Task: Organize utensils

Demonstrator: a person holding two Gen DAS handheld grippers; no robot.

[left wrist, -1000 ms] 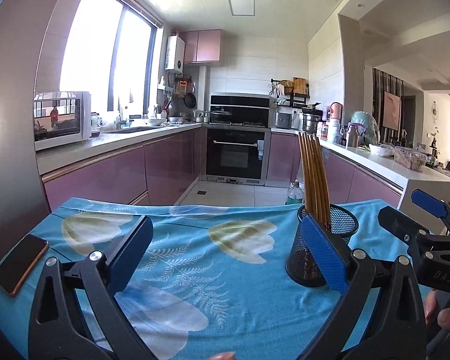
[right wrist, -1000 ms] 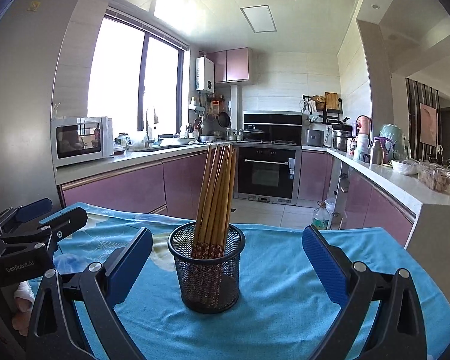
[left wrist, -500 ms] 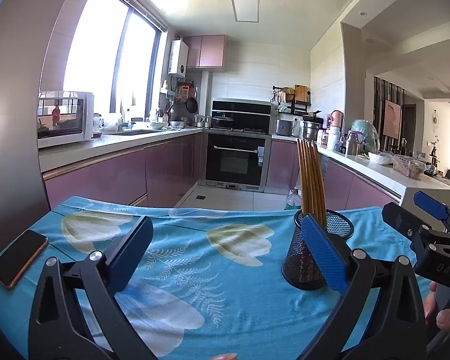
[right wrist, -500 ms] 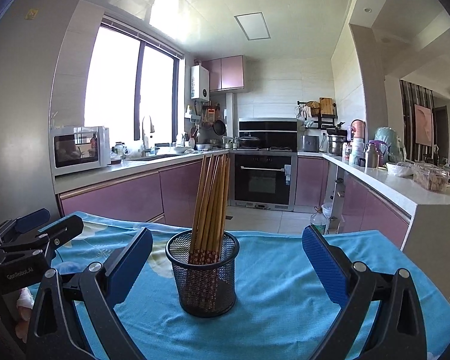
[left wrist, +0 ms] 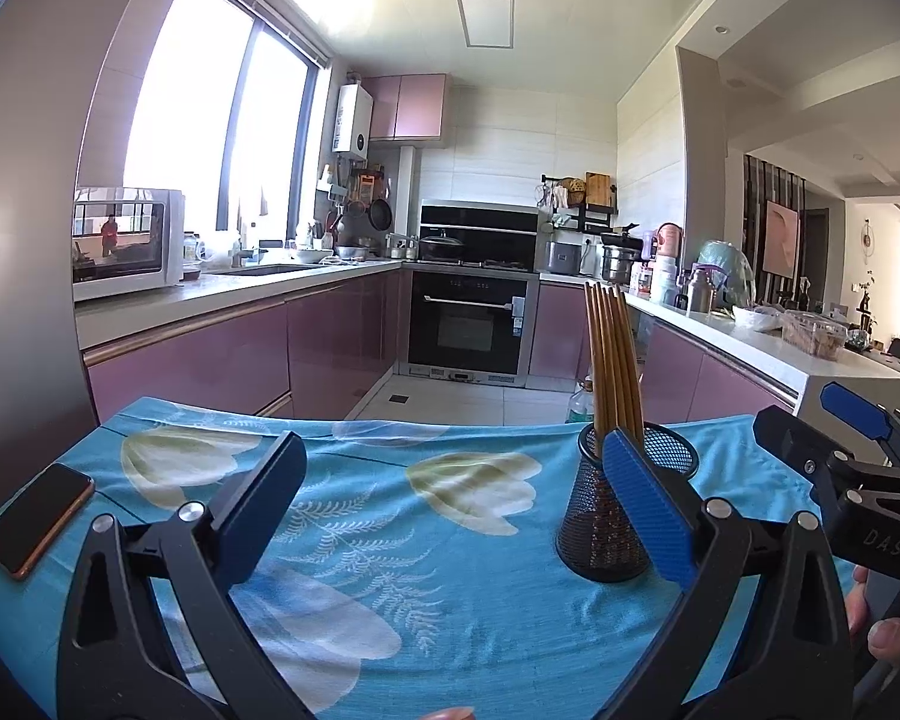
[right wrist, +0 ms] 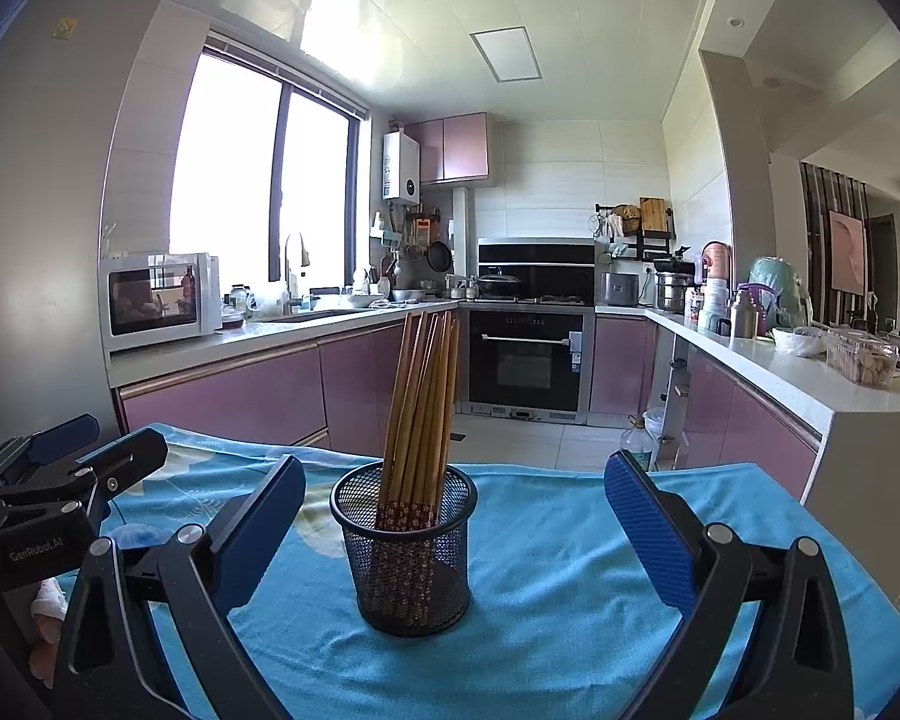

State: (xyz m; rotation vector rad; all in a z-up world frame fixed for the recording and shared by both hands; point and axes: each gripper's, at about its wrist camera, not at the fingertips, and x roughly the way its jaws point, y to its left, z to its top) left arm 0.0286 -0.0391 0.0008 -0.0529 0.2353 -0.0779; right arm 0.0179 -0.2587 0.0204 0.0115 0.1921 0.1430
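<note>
A black mesh cup (right wrist: 411,564) stands on the blue flowered tablecloth (right wrist: 546,540) with several brown chopsticks (right wrist: 423,396) upright in it, leaning slightly left. My right gripper (right wrist: 450,534) is open, its blue pads wide on either side of the cup and nearer the camera. In the left wrist view the same cup (left wrist: 594,534) and chopsticks (left wrist: 612,360) sit at the right, partly behind the right pad. My left gripper (left wrist: 450,516) is open over bare cloth, holding nothing. The right gripper (left wrist: 858,456) shows at that view's right edge.
A phone (left wrist: 39,519) lies at the cloth's left edge. The table's far edge drops to the kitchen floor, where a plastic bottle (right wrist: 636,447) stands. Pink cabinets, an oven and a microwave (right wrist: 159,300) line the counters behind. A person's fingers (left wrist: 888,636) hold the right handle.
Both grippers have pulled back and tilted up slightly, so the cup sits lower and a little farther off in each view. The cup and chopsticks have not moved.
</note>
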